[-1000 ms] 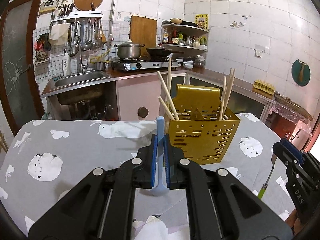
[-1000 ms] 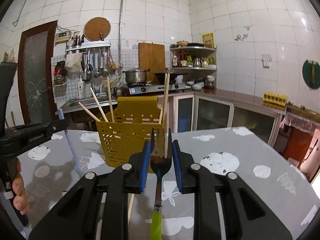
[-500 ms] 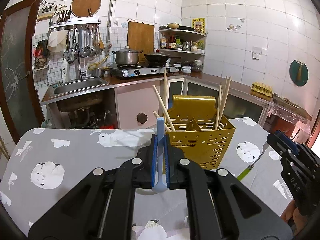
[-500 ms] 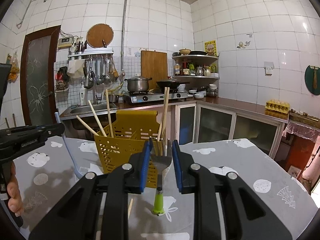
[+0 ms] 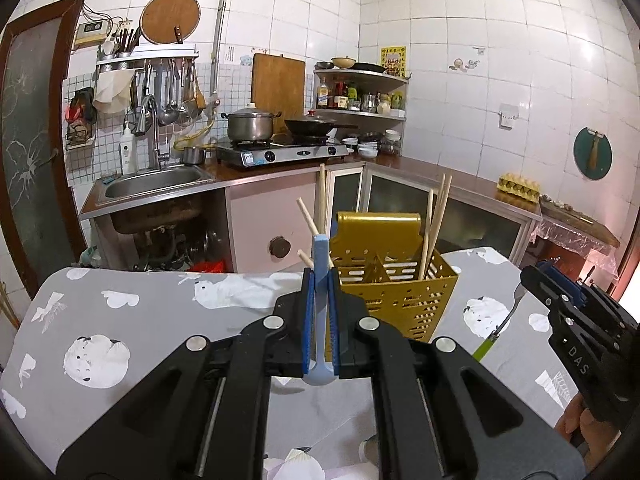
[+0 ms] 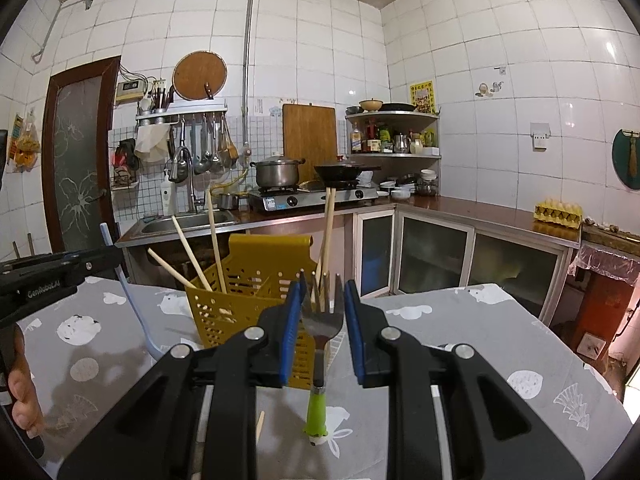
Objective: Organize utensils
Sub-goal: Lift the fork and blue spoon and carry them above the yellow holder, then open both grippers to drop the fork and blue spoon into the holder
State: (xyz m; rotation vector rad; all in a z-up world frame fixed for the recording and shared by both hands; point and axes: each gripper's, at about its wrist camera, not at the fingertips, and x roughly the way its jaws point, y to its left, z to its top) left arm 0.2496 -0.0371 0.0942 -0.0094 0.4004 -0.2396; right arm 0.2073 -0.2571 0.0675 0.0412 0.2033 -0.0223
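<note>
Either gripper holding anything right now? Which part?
Left gripper: blue spoon, clamped along its handle, bowl hanging below. Right gripper: fork, pinched by its head, green handle dangling.

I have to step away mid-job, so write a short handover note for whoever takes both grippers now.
Left gripper: shut on the light blue spoon, handle up, bowl hanging below the jaws.
Right gripper: shut on the fork by its head, tines up, green handle hanging down.
Both utensils are lifted off the table, near the yellow caddy.
Done: several chopsticks stand in the caddy.
Left: drop spoon and fork into the caddy; one chopstick seems to lie on the table under the right gripper.
</note>
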